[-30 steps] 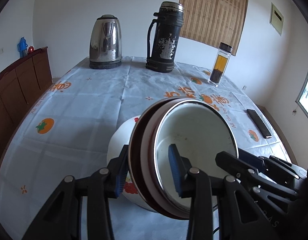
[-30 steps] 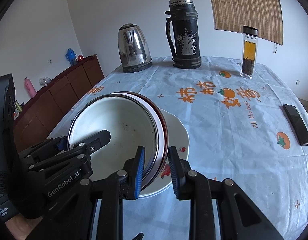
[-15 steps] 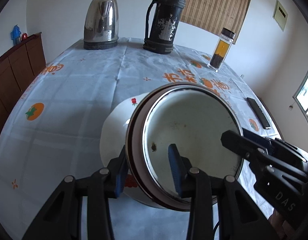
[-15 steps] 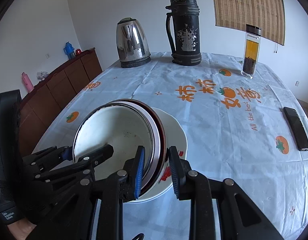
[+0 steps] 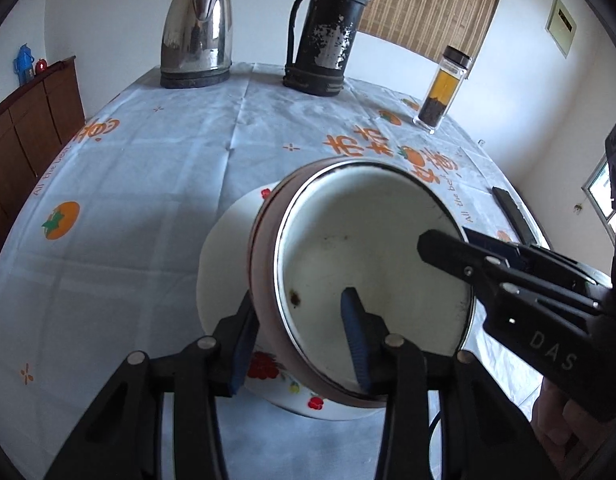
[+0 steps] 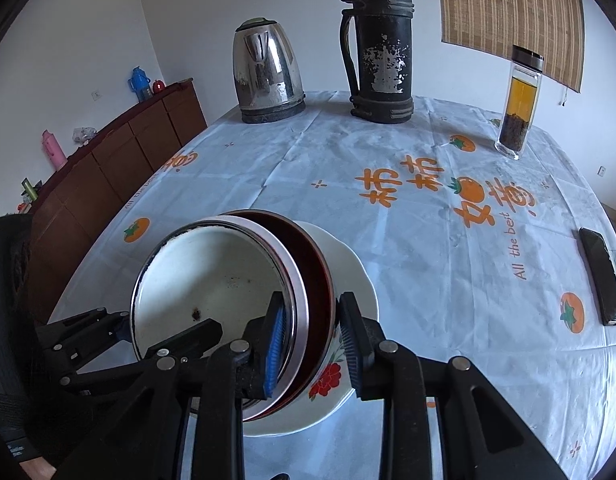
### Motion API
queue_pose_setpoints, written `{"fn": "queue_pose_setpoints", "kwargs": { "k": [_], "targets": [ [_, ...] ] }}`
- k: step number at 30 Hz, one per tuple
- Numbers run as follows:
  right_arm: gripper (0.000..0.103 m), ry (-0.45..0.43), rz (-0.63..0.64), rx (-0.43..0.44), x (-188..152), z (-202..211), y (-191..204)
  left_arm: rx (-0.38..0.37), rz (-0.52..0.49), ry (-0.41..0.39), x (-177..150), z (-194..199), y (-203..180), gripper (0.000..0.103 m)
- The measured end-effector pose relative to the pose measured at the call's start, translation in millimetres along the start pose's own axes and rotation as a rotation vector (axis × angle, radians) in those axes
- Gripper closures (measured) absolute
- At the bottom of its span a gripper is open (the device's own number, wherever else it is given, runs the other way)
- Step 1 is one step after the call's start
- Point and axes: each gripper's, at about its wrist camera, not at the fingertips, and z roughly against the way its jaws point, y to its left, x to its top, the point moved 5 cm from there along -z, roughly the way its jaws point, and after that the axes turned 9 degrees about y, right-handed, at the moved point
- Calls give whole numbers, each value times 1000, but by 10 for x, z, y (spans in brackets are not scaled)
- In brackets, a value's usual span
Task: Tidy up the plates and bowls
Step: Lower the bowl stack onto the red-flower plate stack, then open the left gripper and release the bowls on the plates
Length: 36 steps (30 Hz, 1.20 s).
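Observation:
A white enamel bowl [image 5: 371, 248] [image 6: 212, 276] is nested in a dark red-brown bowl [image 5: 264, 264] [image 6: 315, 264]. The pair leans tilted inside a white flowered bowl [image 5: 224, 248] [image 6: 355, 276] on the table. My left gripper [image 5: 298, 340] straddles the pair's near-left rim, one pad inside the enamel bowl and one outside the brown wall. Across from it, my right gripper [image 6: 311, 344] [image 5: 447, 240] straddles the right rim in the same way. Both sets of jaws are opening, with the rims between them and the pads drawing off.
At the far end of the table stand a steel kettle [image 5: 198, 32], a black thermos [image 5: 327, 28] and a glass tea bottle [image 5: 443, 84]. A black phone [image 6: 601, 280] lies near the right edge. A wooden sideboard [image 6: 108, 176] runs along the left wall.
The nested bowls have come down and settled into the flowered bowl. The jaws of both grippers stand slightly wider than before. Both cameras have moved in over the table.

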Motion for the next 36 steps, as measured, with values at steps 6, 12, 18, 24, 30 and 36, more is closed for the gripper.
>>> {"fn": "queue_pose_setpoints", "kwargs": {
  "k": [6,12,18,24,30,36],
  "targets": [
    [71,11,-31,19,2,-91,-53,-28,8,-5,41,-34,15,55],
    [57,0,-45,-6,-36,-111,-94,-11,-12,-66,53,42,47,39],
    [47,-96,-56,-51,-36,95,-157,25,-34,-168,81,136,78,32],
    [47,-194,-30,-75,-74,257,-94,14,-21,-227,91,178,128,32],
    [47,-284,-11,-103,-165,371,-29,16,-26,-271,82,232,121,30],
    [45,-314,-17,-110,-254,396,-11,27,-36,-326,73,327,105,30]
  ]
}}
